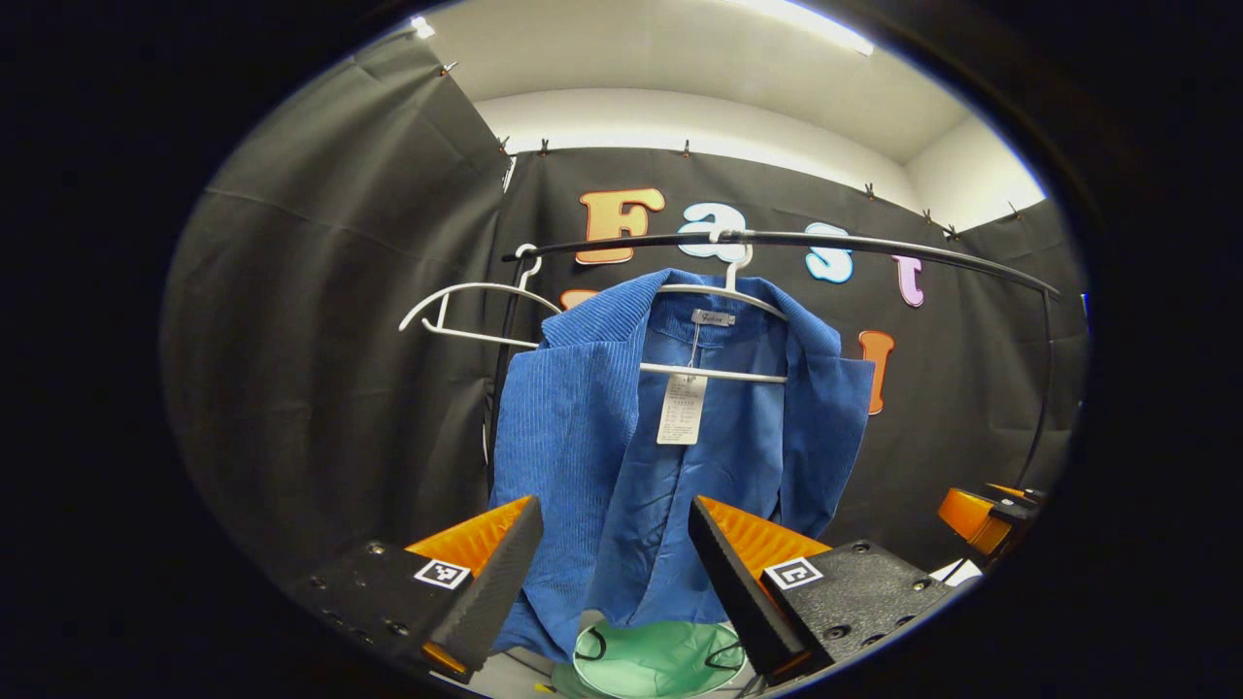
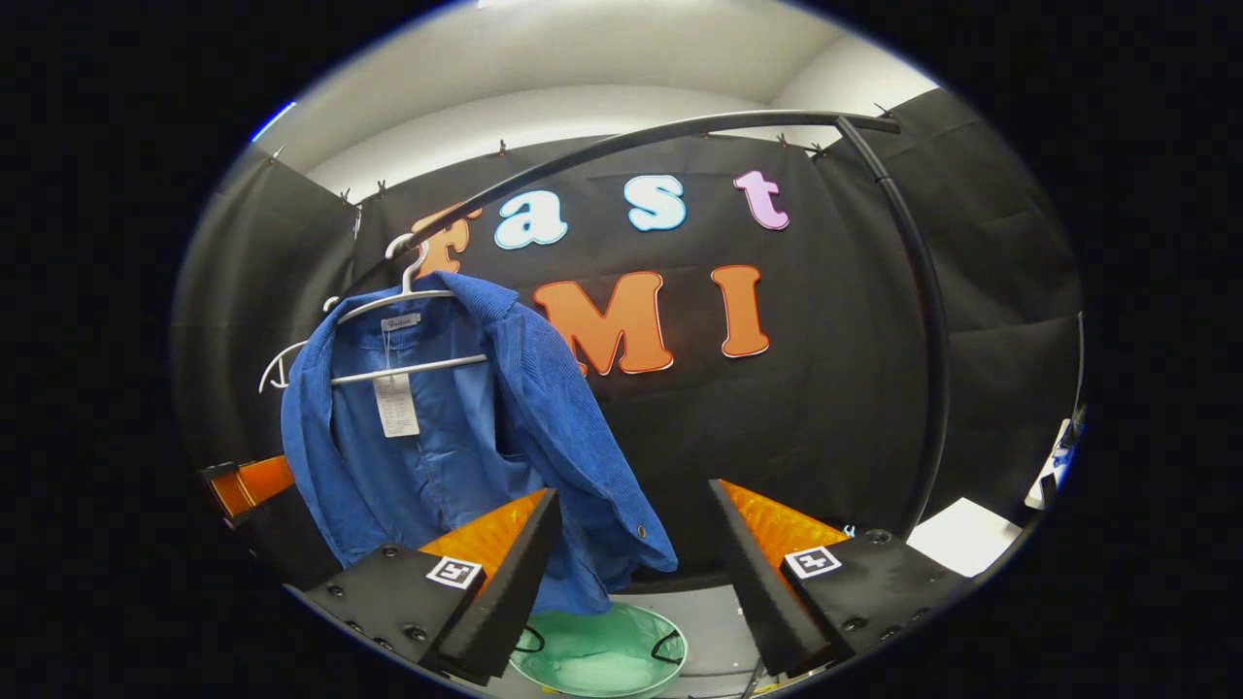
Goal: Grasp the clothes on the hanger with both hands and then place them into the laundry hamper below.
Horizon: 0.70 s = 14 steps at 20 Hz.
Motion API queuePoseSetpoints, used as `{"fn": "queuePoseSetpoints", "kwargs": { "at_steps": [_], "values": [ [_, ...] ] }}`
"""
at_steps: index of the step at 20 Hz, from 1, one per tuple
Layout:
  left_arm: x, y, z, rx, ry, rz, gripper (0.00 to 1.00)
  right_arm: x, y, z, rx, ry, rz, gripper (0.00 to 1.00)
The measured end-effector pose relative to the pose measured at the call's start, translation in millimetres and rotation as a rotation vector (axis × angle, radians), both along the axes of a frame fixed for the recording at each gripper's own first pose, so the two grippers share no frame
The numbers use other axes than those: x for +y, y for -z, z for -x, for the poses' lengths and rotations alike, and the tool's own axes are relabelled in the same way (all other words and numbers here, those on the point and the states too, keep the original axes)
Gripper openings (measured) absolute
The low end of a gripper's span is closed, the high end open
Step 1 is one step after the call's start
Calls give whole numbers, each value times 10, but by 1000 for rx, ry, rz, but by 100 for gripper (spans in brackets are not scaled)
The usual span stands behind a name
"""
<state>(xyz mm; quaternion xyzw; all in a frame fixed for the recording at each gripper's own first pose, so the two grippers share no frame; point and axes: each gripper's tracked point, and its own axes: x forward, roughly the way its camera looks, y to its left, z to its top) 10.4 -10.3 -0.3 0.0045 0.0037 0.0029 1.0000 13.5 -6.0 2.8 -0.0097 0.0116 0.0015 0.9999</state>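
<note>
1. Left hand-held gripper (image 1: 614, 573): jaws spread wide, holding nothing. It faces the blue jacket (image 1: 670, 456) square-on, short of the fabric, no contact.
2. Right hand-held gripper (image 2: 631, 573): also wide open and empty. The jacket sits to the left of its line, sleeve hanging just past its left finger; aim is off to the jacket's right side.
3. Jacket hangs on a white hanger (image 1: 723, 374) hooked over the black rail (image 1: 825, 243). A spare empty hanger (image 1: 466, 311) hangs on the rail just left of the jacket.
4. Green laundry hamper (image 2: 600, 652) sits directly below the jacket, open-topped, apparently empty.
5. Progress: nothing done yet. Approach stage. Left: close both grippers on the jacket, pull it off the hanger, lower it into the hamper.
</note>
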Motion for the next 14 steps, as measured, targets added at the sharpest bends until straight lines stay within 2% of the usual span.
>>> {"fn": "queuePoseSetpoints", "kwargs": {
  "at_steps": [7, 8, 9, 10, 13, 14],
  "values": [
    [-189, 30, -18, 4, 31, -2, 92, -71, 2, -30, 5, 2, 11, 98],
    [-185, 34, -34, 8, 30, -3, 92, -58, -5, -43, 3, -2, 11, 89],
    [-177, 58, -21, 13, 26, -5, 98, -59, -11, -45, 1, -5, 14, 89],
    [-153, 73, -25, 19, 18, -5, 92, -57, -13, -51, 1, -9, 16, 89],
    [-78, 141, -20, 42, -9, 1, 92, 44, 31, -75, 18, -39, 11, 89],
    [-55, 138, -26, 45, -19, -1, 98, 92, 41, -104, 23, -52, 8, 89]
  ]
}}
